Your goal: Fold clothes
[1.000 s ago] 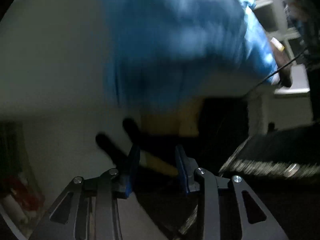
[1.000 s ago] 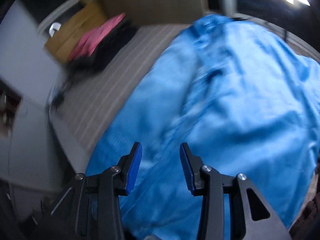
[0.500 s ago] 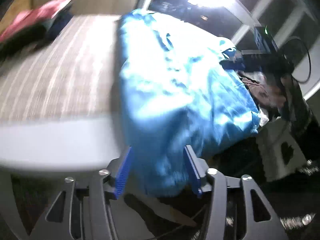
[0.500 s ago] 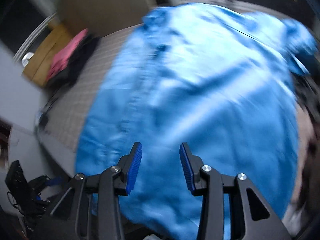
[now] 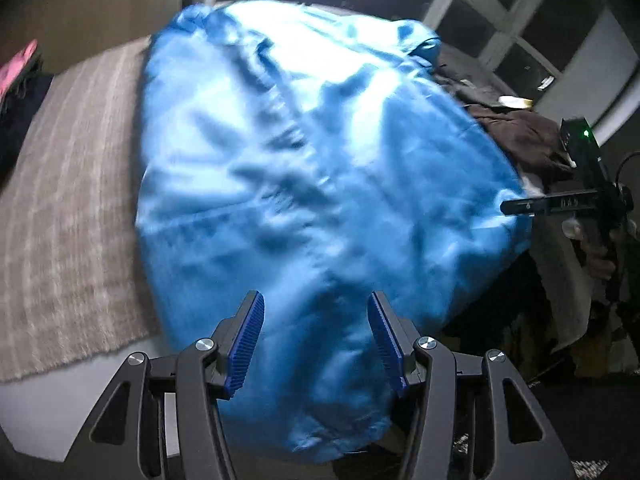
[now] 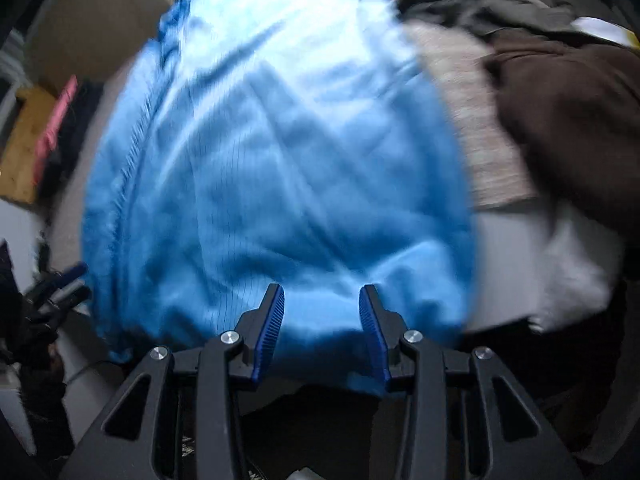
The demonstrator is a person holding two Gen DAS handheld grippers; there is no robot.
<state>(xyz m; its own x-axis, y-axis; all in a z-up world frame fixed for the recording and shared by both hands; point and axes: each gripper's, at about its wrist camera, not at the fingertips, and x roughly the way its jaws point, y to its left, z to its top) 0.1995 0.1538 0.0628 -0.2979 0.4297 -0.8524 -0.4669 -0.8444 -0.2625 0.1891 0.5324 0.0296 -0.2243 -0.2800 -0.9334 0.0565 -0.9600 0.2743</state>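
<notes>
A shiny blue garment lies spread over a bed, and its near edge hangs off the front. My left gripper hovers over that near edge, open wide, its pads touching nothing. The right wrist view shows the same blue garment from its right part. There my right gripper stands open above the hem with an empty gap between its pads. In the left wrist view the right gripper, held by a hand, sits at the garment's right edge.
A beige striped blanket covers the bed left of the garment. A heap of brown clothing lies to the right, with white fabric below it. Pink and dark clothes sit at the far left. Window frames stand behind.
The left gripper rose from beside the bed to above the garment, and its jaws widened. The right gripper slid right along the garment, bringing the brown clothing into view.
</notes>
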